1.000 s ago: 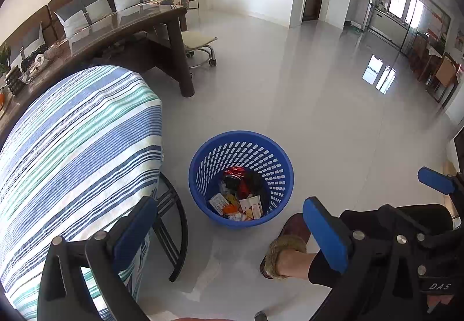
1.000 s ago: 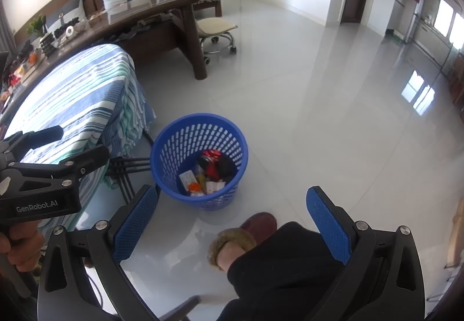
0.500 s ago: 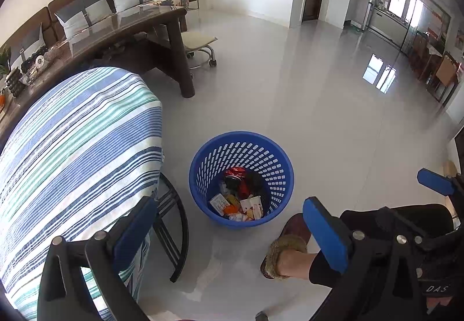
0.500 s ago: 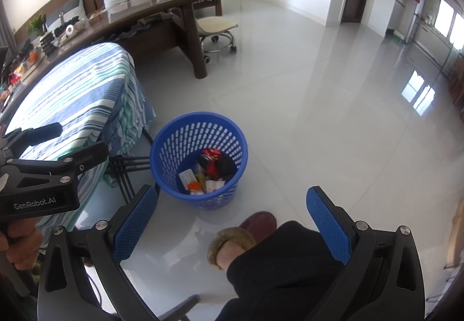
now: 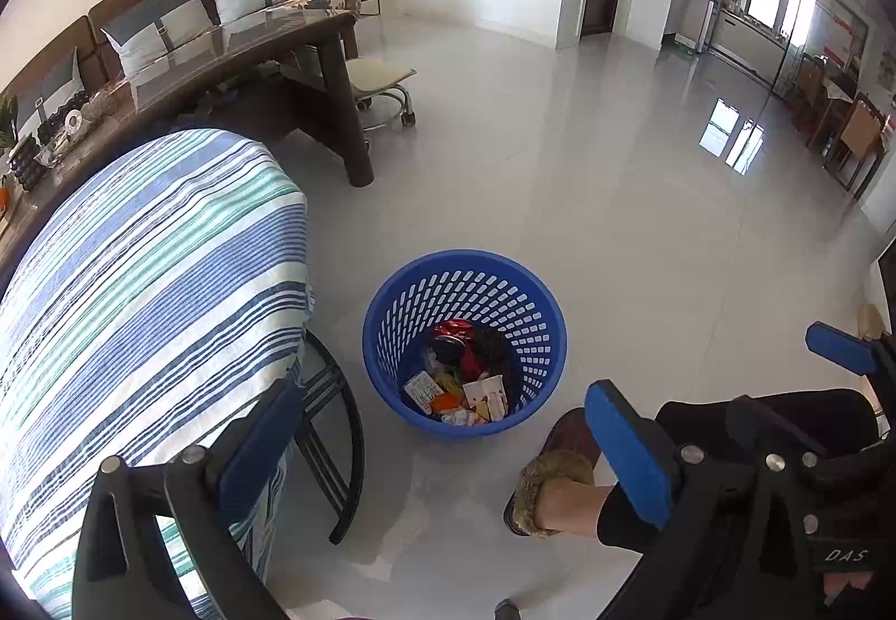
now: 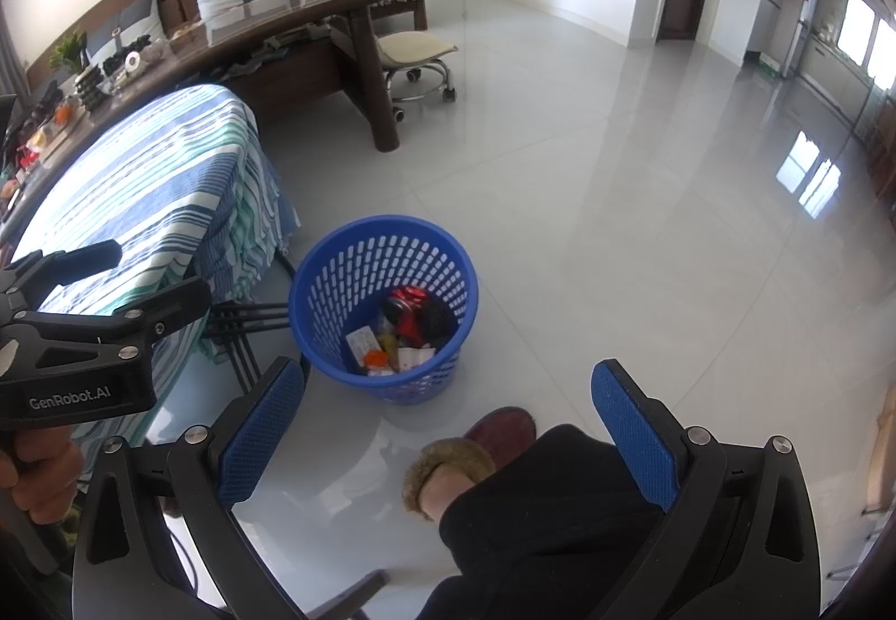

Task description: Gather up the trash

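Blue basket holds trash, unmoved | left tongs wide, empty | right tongs wide, empty

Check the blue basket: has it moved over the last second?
No. The blue basket sits at the same spot on the floor beside the striped tablecloth and the table's black leg in both views.

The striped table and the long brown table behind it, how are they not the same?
The striped table wears a blue, green and white striped cloth; the long brown table is bare, dark and shiny. The striped table's top shows nothing on it; the long brown table carries clutter at its far end. The striped table stands beside the blue basket; the brown one is farther off. Both stand on the pale floor.
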